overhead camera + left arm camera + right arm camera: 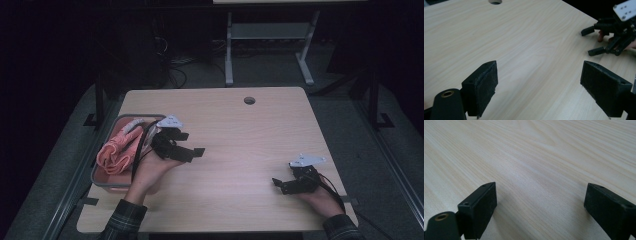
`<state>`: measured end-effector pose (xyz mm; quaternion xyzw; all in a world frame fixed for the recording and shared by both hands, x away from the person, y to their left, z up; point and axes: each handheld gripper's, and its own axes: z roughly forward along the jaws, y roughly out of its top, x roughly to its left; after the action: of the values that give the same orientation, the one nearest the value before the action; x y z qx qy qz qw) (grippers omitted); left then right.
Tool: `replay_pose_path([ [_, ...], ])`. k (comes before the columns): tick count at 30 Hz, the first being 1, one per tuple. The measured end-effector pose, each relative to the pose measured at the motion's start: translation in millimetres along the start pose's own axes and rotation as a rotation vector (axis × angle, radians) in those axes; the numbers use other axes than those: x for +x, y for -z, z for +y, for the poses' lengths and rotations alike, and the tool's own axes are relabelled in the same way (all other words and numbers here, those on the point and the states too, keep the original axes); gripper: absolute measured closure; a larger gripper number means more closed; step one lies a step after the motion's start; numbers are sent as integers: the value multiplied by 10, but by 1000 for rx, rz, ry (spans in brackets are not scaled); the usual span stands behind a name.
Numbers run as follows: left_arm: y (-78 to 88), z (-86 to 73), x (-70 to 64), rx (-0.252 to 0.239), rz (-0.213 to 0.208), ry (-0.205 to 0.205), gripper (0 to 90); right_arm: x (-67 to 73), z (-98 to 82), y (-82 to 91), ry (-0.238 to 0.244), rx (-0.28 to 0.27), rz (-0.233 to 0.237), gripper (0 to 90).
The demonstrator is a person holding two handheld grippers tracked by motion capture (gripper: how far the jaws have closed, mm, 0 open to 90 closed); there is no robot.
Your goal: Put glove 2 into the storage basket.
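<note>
My left gripper (192, 144) hovers over the left half of the wooden table (240, 130), just right of a grey bin (105, 183) that holds pink cloth (119, 148). Its jaws stand wide apart with nothing between them, and in the left gripper view the left gripper (539, 75) frames bare wood. My right gripper (279, 186) rests low near the front right of the table, also open and empty. In the right gripper view the right gripper (540, 195) has only tabletop between its pads. The left gripper view shows the right gripper (591, 42) farther off, held by a hand.
A round cable hole (249, 100) sits near the table's far edge; the hole (495, 1) also appears in the left gripper view. Beyond the table stands a grey desk frame (270, 35) amid cables on a dark floor.
</note>
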<state>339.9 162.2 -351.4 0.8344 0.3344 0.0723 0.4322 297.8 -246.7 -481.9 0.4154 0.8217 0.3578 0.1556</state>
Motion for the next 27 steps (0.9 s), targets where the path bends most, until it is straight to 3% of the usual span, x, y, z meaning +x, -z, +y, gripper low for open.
replay_pose_path([
  [16, -431, -335, -267, 34, 16, -94, 139, 1, 0, -1, 9, 0, 5, 107],
  [27, -671, -605, -332, 52, 14, -102, 139, 16, 4, -4, 14, 0, 15, 107],
])
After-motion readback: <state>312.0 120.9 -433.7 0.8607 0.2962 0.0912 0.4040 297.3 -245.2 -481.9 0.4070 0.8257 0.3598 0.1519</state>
